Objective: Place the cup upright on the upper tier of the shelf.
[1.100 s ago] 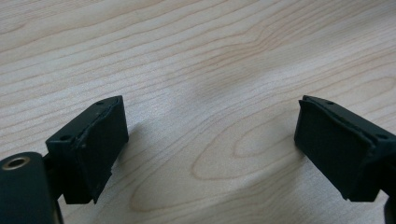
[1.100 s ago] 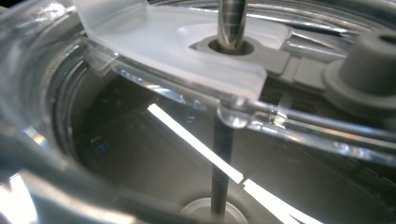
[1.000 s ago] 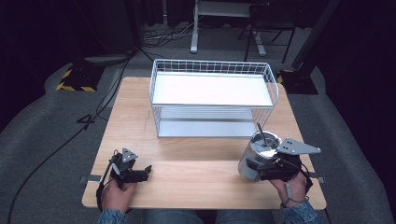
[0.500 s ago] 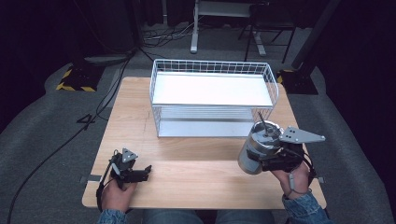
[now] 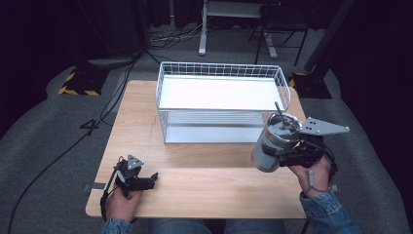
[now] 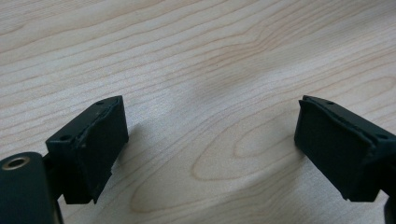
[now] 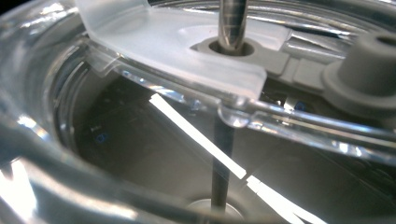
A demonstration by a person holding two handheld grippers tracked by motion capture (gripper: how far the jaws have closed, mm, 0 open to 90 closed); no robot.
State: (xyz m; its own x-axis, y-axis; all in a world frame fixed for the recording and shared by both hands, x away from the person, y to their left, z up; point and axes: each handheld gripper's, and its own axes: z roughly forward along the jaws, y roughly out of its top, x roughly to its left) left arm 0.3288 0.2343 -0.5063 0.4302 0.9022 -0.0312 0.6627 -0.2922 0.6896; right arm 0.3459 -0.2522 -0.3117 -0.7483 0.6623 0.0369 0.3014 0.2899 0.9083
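Observation:
A steel tumbler [image 5: 270,144] with a clear lid [image 7: 154,42] and a metal straw [image 7: 231,18] hangs tilted above the table's right side, just in front of the wire basket [image 5: 221,70]. My right gripper [image 5: 287,153] is shut on the tumbler near its rim, with the grey plate sticking out to the right. The right gripper view looks closely down through the lid into the cup. My left gripper [image 5: 151,179] rests low at the table's front left. Its jaws stand open over bare wood [image 6: 210,126], and nothing lies between the pads [image 6: 100,135].
The white wire basket sits at the back middle of the wooden table [image 5: 209,170], with a white shelf inside. Dark floor, cables and stand legs [image 5: 204,29] surround the table.
The right hand has lifted the tumbler off the table and carried it up toward the basket's right front corner. The left hand has stayed put.

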